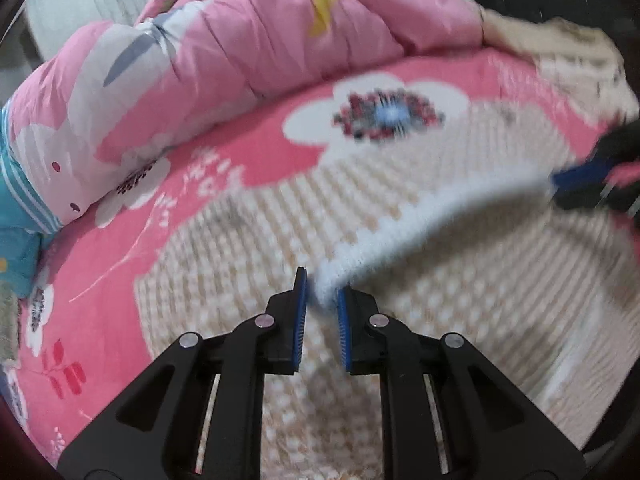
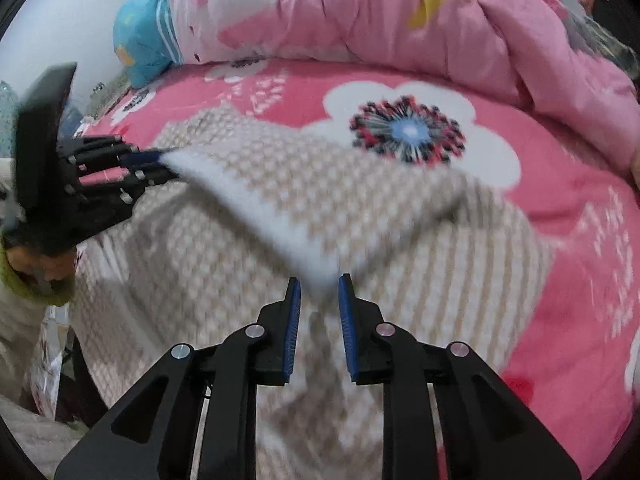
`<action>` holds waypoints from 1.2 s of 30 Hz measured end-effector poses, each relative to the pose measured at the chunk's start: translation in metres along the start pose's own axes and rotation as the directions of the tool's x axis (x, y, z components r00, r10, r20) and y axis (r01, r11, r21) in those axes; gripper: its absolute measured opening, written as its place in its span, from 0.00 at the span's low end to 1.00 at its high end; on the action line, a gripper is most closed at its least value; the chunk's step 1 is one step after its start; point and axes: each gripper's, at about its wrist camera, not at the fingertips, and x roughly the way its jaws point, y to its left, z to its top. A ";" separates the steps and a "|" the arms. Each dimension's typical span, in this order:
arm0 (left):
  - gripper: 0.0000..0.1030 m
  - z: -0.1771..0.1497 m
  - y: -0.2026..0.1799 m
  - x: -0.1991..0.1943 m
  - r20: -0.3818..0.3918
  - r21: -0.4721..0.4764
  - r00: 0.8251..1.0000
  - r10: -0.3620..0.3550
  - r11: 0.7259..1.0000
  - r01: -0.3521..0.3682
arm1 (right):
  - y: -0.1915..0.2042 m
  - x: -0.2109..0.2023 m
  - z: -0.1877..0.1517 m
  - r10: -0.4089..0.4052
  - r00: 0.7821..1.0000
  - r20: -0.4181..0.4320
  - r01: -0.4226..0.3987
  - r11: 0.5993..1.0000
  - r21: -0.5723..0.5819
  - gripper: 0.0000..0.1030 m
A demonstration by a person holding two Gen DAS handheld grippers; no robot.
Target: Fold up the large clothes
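Note:
A beige and white knitted sweater (image 1: 420, 272) lies spread on a pink flowered bed sheet (image 1: 248, 152). Its white ribbed hem (image 1: 424, 216) is lifted and stretched between both grippers. My left gripper (image 1: 322, 296) is shut on one end of the hem. In the left wrist view my right gripper (image 1: 592, 184) holds the other end at the far right. In the right wrist view my right gripper (image 2: 319, 290) pinches the hem (image 2: 256, 208) and the left gripper (image 2: 160, 160) holds it at the left. The sweater (image 2: 360, 200) folds over below.
A pink flowered quilt (image 1: 248, 40) is heaped along the far side of the bed, also in the right wrist view (image 2: 380, 12). A teal pillow (image 2: 144, 40) lies beside it. The person's sleeve with a green cuff (image 2: 28, 280) shows at the left.

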 end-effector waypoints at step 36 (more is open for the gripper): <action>0.26 0.003 -0.032 0.024 0.135 0.070 0.984 0.116 0.989 -0.126 | -0.053 0.050 -0.008 -0.012 1.000 0.011 0.011 0.995 0.099 0.38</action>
